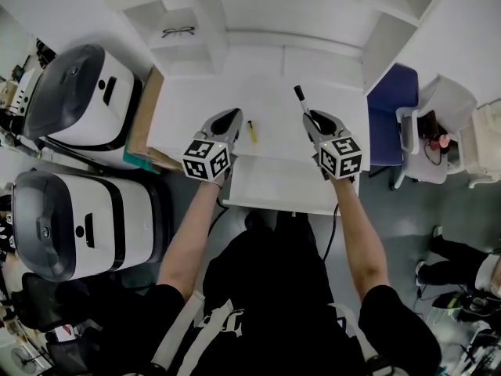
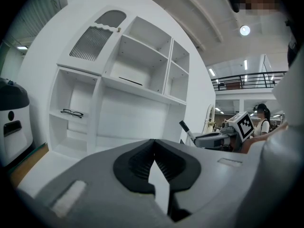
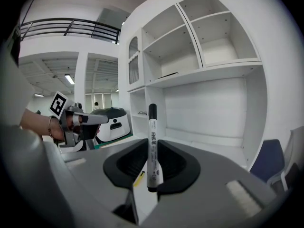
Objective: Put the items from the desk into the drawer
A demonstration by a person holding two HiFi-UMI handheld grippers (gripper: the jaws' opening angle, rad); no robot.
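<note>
The grey right gripper (image 3: 151, 148) is clamping a white, black-capped marker pen (image 3: 152, 127) upright; the grey left gripper (image 2: 154, 151) is holding its jaws together, empty, over the white desk (image 1: 266, 100)

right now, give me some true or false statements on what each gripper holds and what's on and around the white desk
1. The right gripper grips a white marker with a black cap. True.
2. The left gripper grips the small yellow pen. False: its jaws are together on nothing, and the pen lies on the white desk.
3. A pair of black-framed glasses lies on a white shelf above the desk. True.
4. In the head view, two rounded white and dark grey machines stand to the right of the desk. False: both are at its left.
</note>
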